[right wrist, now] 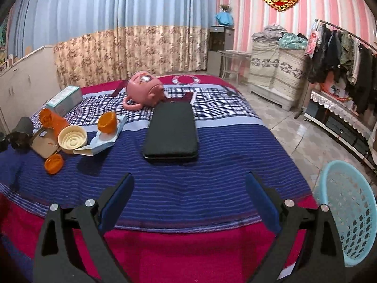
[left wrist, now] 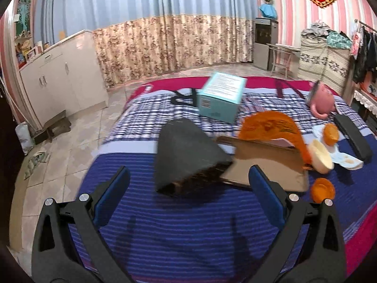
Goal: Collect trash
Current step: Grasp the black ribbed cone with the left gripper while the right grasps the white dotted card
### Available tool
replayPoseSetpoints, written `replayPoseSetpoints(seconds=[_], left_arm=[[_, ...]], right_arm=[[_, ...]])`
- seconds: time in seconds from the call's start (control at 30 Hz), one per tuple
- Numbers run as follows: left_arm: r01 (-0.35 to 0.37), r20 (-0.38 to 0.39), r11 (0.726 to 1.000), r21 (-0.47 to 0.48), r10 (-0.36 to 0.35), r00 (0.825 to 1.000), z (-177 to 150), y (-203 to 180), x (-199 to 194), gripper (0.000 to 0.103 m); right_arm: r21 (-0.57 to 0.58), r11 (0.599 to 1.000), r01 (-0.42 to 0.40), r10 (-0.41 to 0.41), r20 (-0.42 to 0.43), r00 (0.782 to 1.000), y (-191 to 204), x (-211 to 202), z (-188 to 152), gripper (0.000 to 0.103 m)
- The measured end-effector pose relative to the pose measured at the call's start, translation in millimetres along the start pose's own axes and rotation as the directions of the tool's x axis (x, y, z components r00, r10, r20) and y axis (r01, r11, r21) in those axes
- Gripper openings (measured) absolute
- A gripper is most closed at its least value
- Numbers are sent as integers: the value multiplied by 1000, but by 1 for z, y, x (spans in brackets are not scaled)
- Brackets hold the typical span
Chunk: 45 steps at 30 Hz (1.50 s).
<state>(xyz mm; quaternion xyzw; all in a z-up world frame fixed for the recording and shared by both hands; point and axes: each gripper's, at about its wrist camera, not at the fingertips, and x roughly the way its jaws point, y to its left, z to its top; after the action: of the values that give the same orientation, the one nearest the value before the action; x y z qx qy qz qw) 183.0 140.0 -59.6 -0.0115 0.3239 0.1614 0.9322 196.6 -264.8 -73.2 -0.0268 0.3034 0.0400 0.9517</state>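
Both grippers: left gripper (left wrist: 188,184) and right gripper (right wrist: 189,189) are held spread wide, nothing grasped.
Trash: orange cups (right wrist: 107,122) are scattered left on the bed (right wrist: 212,165).
Basket (right wrist: 351,212): seen near right.

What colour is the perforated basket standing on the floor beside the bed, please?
Light blue basket, seen best in the right wrist view.

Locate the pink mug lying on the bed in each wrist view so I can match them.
Left wrist view: the pink mug lies far right, at the bed's far edge.
Right wrist view: the pink mug lies upper centre-left, just beyond the black case.
Shared landmark: the teal box.
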Motion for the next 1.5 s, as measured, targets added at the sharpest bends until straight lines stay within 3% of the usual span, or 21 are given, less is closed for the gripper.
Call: replayPoseSetpoints(seconds=[0.2,0.33,0.57,0.7,0.8,1.0,1.1,1.17,1.2,1.5], left_arm=[[40,-36,996,-75,-43,998,7,19,14,97],[82,-44,995,-60,-84,995,17,3,21,97],[-16,-65,998,-61,12,998,33,-7,46,97],[-1,-157,997,-81,-12,988,25,1,69,97],[37,-202,995,-94,-56,978,13,5,78,80],[81,-154,989,-125,-100,983,7,12,65,80],[95,-152,991,-98,-109,982,2,10,57,80],[114,-155,990,-79,-125,980,-2,7,51,80],[119,-154,991,-67,-128,980,-4,5,48,80],[175,-134,984,-41,-179,975,-15,-7,27,80]], right_arm=[[5,999,-38,38,-12,999,17,10,9,93],[-38,998,-52,52,-19,998,37,15,11,93],[-75,992,-97,96,-23,995,72,22,21,93],[-103,987,-120,118,-25,993,94,28,28,93],[-101,984,-143,139,-47,989,110,40,33,93],[-132,979,-157,142,-118,983,135,67,31,92],[-113,979,-171,155,-135,979,135,74,31,79],[-99,977,-188,171,-154,973,135,79,30,57],[-86,975,-205,189,-164,968,133,80,30,53],[-96,970,-223,208,-144,967,106,49,12,53]])
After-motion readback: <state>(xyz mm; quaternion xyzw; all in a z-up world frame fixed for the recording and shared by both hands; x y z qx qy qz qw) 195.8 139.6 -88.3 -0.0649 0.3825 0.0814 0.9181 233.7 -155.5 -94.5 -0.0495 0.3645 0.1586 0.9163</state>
